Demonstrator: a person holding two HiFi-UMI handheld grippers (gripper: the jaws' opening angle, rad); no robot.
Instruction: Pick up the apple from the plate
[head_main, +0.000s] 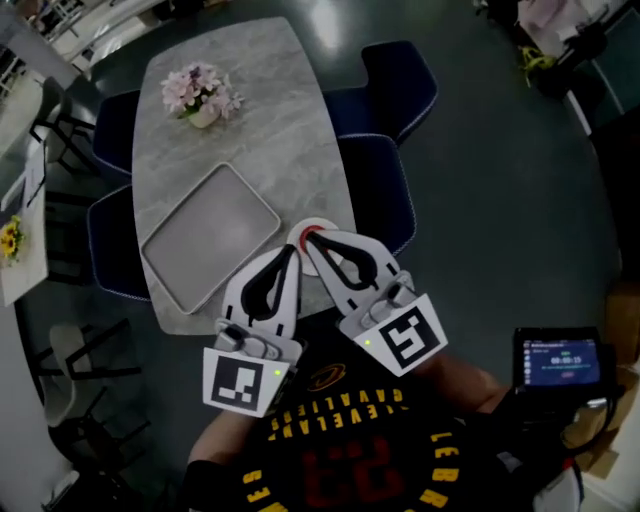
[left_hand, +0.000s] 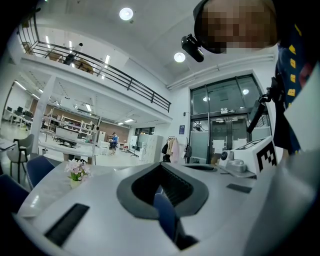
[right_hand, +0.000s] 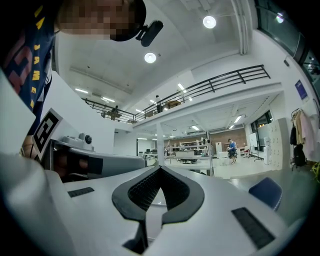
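In the head view a white plate (head_main: 298, 234) lies at the table's near edge, mostly hidden behind my gripper tips. A sliver of red, the apple (head_main: 314, 231), shows on it just past the right gripper's tip. My left gripper (head_main: 292, 251) and right gripper (head_main: 309, 241) are held side by side above the near edge, tips almost touching each other and pointing at the plate. Both are shut with nothing between their jaws. In the left gripper view the left gripper (left_hand: 162, 166) has its jaws closed together; in the right gripper view the right gripper (right_hand: 159, 168) does too. Neither of these views shows the apple.
A grey rectangular tray (head_main: 208, 236) lies left of the plate on the marble table (head_main: 270, 110). A pot of pink flowers (head_main: 201, 95) stands at the far end. Blue chairs (head_main: 385, 190) line both sides. A small screen (head_main: 562, 360) is at my right.
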